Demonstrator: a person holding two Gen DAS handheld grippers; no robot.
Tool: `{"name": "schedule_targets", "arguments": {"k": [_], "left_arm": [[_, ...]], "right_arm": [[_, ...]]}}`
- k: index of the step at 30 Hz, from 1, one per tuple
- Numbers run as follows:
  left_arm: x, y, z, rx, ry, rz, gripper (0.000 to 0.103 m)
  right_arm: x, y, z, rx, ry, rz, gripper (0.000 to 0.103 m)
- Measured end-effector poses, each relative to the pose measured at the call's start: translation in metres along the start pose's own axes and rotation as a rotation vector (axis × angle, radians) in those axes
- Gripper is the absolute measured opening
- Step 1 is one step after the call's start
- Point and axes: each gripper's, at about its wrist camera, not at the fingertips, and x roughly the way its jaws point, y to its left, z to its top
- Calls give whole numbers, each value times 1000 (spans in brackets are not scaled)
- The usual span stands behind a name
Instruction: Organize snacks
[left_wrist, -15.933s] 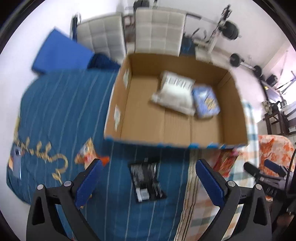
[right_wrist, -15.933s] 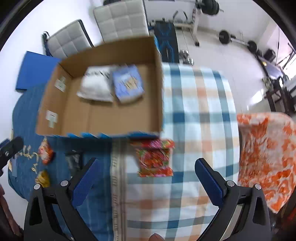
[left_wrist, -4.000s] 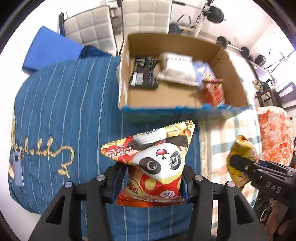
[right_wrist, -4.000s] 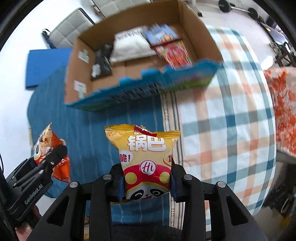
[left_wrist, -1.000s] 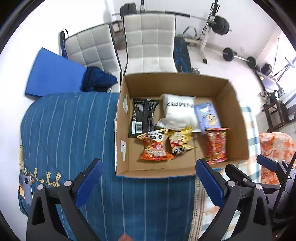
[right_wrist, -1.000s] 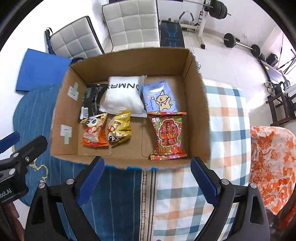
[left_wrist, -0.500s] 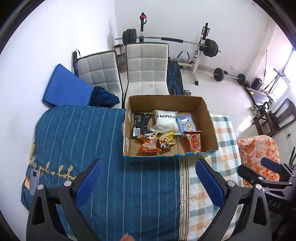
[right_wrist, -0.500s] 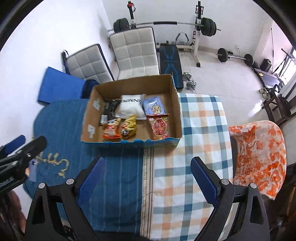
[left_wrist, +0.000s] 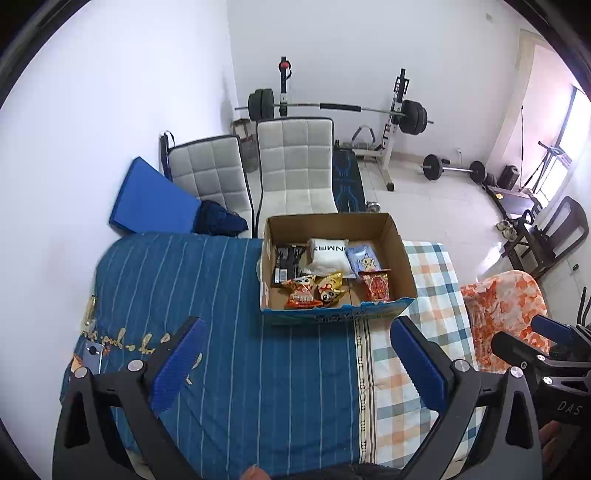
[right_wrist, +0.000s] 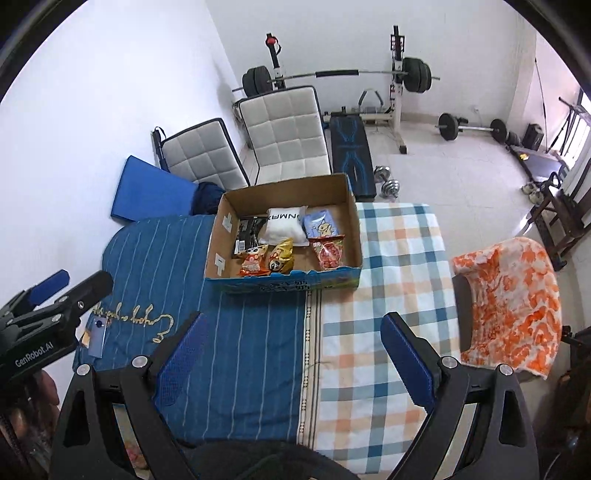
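An open cardboard box (left_wrist: 402, 258) (right_wrist: 354, 229) stands on the table at the seam of two cloths. Inside lie several snack packs: a black pack (left_wrist: 286, 264), a white bag (left_wrist: 330, 254), a pale blue pack (left_wrist: 365, 262), a red pack (left_wrist: 376, 286) (right_wrist: 330, 254), an orange panda bag (left_wrist: 300, 293) (right_wrist: 253, 264) and a yellow panda bag (left_wrist: 330, 290) (right_wrist: 282, 258). My left gripper (left_wrist: 295, 358) is open and empty, high above the blue cloth. My right gripper (right_wrist: 293, 349) is also open and empty, well back from the box.
A blue striped cloth (left_wrist: 177, 288) and a checked cloth (right_wrist: 391, 295) cover the table. A phone (right_wrist: 98, 338) lies at the left edge. Two grey chairs (left_wrist: 295, 162) stand behind the table, an orange-draped chair (right_wrist: 509, 291) at the right. Weight equipment (left_wrist: 332, 109) lines the far wall.
Both grippers have pulled up and back from the box, which now looks smaller and farther. The snacks in the box have not moved.
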Motion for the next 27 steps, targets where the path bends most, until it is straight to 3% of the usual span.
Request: {"name": "schedule_targets", "arguments": {"k": [8,13,17,19,27], "left_arm": [[-16,-3,-4,6,7,-37,102],[-31,-5,0,9,-37,-29,102],[-33,-4,3,-3,-66,-16,102],[-32,-3,5,-15,-75,-14,102],[-23,-1,9,-22,-82,17,103]], "right_arm": [[-29,6,-8,-29,-19,-17,96],[-46,10,-7,-41,-67,-42,96],[-50,9,0,-31,-96,-66,97],[-50,8,4,-26,-109,-75,103],[-44,11,20,-22,-139,-82,103]]}}
